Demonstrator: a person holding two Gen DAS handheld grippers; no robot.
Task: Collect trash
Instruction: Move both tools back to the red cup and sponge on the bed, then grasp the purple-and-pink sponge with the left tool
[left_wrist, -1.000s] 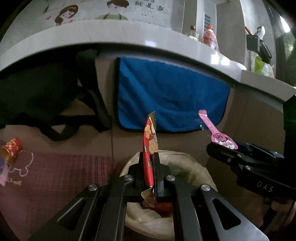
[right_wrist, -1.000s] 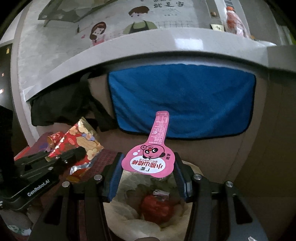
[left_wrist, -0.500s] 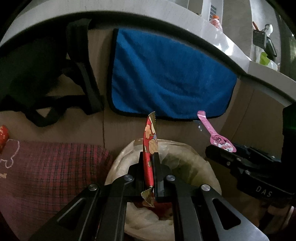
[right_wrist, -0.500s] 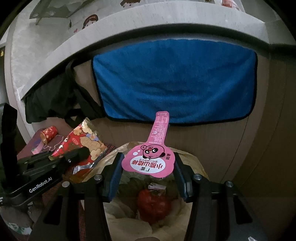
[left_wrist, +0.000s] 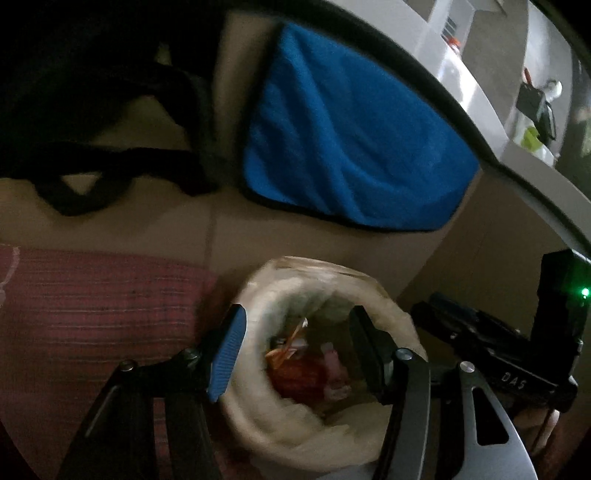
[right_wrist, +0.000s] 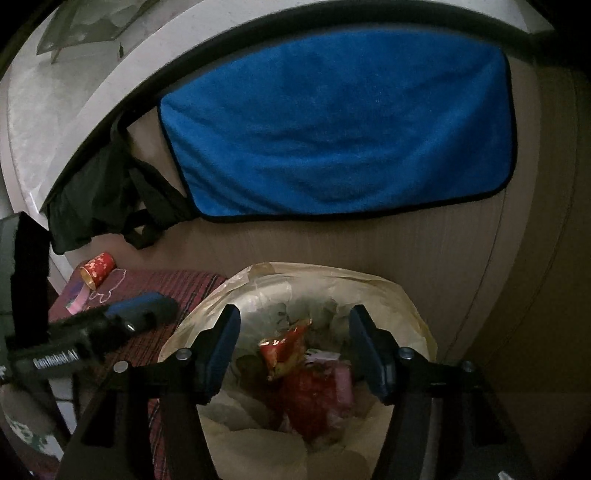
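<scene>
Below my two hand-held grippers (left_wrist: 295, 354) (right_wrist: 291, 347), jaws opening and empty, a crumpled red-gold wrapper (right_wrist: 284, 345) lies in the lined bin (right_wrist: 369, 284)

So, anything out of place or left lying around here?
Yes: a small red cup lies tipped on its side on the red cloth, left of the bin, not in it. The red wrapper and pink packet sit inside the bin. Nothing looks spilled.

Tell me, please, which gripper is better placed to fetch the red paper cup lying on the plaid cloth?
Left, probably: the left gripper hangs over the plaid cloth nearer the red paper cup; the right gripper, opening and empty, hangs over the bin.
</scene>
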